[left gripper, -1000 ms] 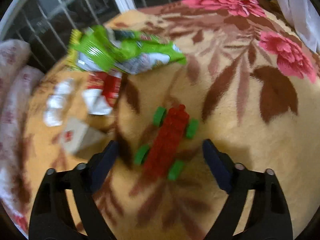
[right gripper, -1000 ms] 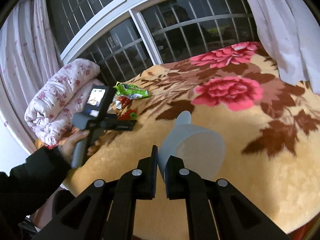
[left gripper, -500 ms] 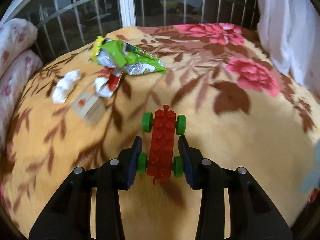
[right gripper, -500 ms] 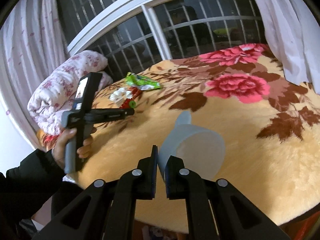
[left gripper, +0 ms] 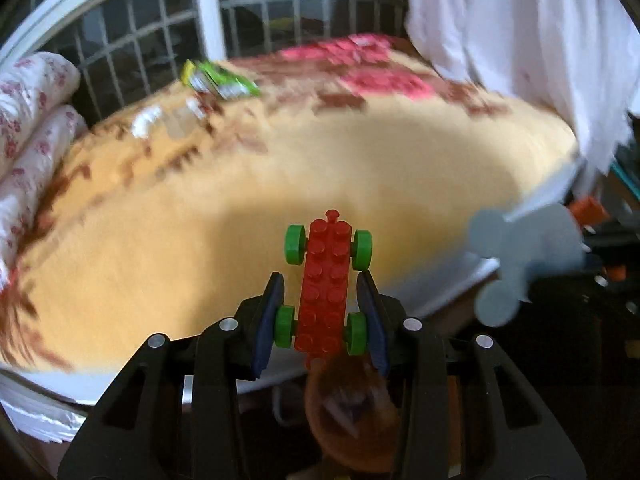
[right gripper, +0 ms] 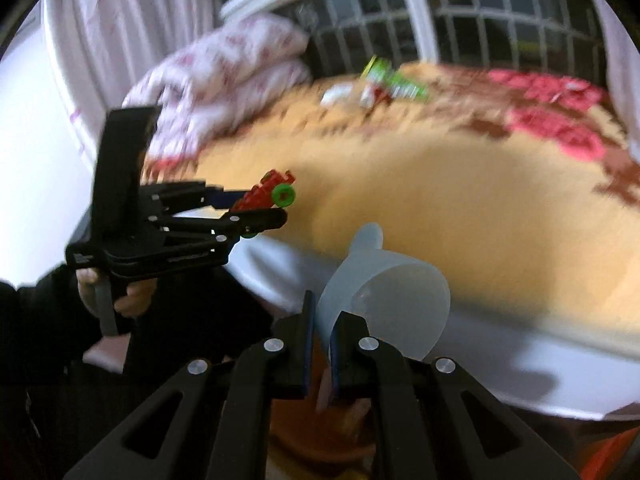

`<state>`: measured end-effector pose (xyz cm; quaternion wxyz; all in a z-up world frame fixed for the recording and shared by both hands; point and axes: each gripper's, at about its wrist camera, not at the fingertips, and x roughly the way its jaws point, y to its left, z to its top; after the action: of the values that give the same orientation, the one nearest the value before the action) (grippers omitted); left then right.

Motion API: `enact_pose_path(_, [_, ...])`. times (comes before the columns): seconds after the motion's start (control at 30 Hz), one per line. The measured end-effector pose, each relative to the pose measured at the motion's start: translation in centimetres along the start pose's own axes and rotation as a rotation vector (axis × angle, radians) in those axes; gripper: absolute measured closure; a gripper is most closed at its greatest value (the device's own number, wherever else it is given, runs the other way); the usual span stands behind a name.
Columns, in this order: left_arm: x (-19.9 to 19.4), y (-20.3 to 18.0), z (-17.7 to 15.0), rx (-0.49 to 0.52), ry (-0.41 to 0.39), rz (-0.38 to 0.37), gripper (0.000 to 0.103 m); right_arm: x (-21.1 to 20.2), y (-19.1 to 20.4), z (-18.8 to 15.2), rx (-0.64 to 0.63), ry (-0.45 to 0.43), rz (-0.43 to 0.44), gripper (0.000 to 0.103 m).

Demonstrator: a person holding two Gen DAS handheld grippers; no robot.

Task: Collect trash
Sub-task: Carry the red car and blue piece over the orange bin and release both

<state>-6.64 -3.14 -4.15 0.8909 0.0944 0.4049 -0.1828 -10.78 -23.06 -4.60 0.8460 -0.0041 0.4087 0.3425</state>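
Off the bed's near edge: the red toy car built of studded bricks with four green wheels (left gripper: 326,286) hangs in the air, lifted clear of the blanket.
Left tongs: the left gripper (left gripper: 320,312) clamps the car's rear wheels between its blue pads; its jaws have just been closing, with the car between them.
Change: a second ago the car lay on the blanket with the pads wide on either side; now it is carried back over the bed's white edge, above a round brown container (left gripper: 352,408) below.
Meaning for the task: I judge the car is being taken as a piece of trash and the brown container is the likely drop point.
Right tongs: the right gripper (right gripper: 322,334) is pinched on the rim of a translucent pale plastic scoop (right gripper: 384,300), as it was before, now brought out past the bed's edge too.
Left behind: the crumpled green snack wrapper (left gripper: 220,80) and small white and red scraps (right gripper: 356,94) lie near the far edge of the yellow floral plush blanket (left gripper: 240,208), by the barred window, so the collecting is not finished.
Hard to make out: both views are smeared by motion; the scraps cannot be told apart, and the brown container's contents and rim are blurred and partly hidden behind the grippers.
Cut off: the person's hand (right gripper: 128,300) shows only below the left handle.
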Motion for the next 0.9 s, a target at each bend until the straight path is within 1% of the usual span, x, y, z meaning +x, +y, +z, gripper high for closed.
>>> enact_pose_path(0.03, [0.4, -0.4, -1.3, 0.001, 0.032, -0.018, 0.065, 1.0, 0.3, -1.1, 0.001, 0.055, 0.01, 0.097])
enact_pose_path(0.1, [1.8, -1.0, -3.4, -0.011, 0.101, -0.038, 0.065, 2.6, 0.5, -2.5, 0.012, 0.127, 0.012, 0.097])
enact_pose_path(0.17, [4.2, -1.4, -5.4, -0.02, 0.188, -0.048, 0.065, 5.1, 0.3, -4.2, 0.03, 0.224, -0.022, 0.097])
enact_pose_path(0.2, [6.0, -1.5, -6.6, -0.025, 0.251, -0.052, 0.065, 6.4, 0.1, -4.9, 0.043, 0.27, -0.036, 0.097])
enact_pose_path(0.23, [7.3, -1.5, -7.3, -0.027, 0.298, -0.054, 0.065, 8.1, -0.4, -5.9, 0.064, 0.328, -0.063, 0.097])
enact_pose_path(0.3, [9.9, -1.7, -8.7, -0.033, 0.383, -0.058, 0.065, 10.7, -1.3, -7.2, 0.102, 0.411, -0.097, 0.097])
enact_pose_path(0.33, [11.5, -1.8, -9.5, -0.034, 0.439, -0.073, 0.065, 12.3, -2.0, -8.0, 0.137, 0.455, -0.101, 0.097])
enact_pose_path(0.37, [12.2, -1.8, -9.8, -0.031, 0.461, -0.064, 0.065, 13.3, -2.4, -8.4, 0.159, 0.477, -0.099, 0.097])
enact_pose_path(0.4, [12.9, -1.9, -10.1, -0.023, 0.481, -0.057, 0.065, 14.1, -2.7, -8.9, 0.173, 0.496, -0.096, 0.097])
enact_pose_path(0.43, [13.5, -2.1, -10.3, -0.013, 0.497, -0.067, 0.065, 15.0, -3.0, -9.3, 0.185, 0.514, -0.096, 0.097])
enact_pose_path(0.53, [14.0, -2.3, -10.7, 0.0, 0.516, -0.071, 0.065, 16.2, -3.0, -10.1, 0.193, 0.54, -0.088, 0.097])
enact_pose_path(0.73, [15.2, -2.4, -11.3, 0.004, 0.56, -0.051, 0.065, 16.6, -2.7, -10.4, 0.193, 0.538, -0.084, 0.097])
enact_pose_path(0.9, [15.5, -2.6, -11.8, 0.009, 0.576, -0.044, 0.065, 16.6, -2.6, -10.4, 0.192, 0.548, -0.084, 0.097])
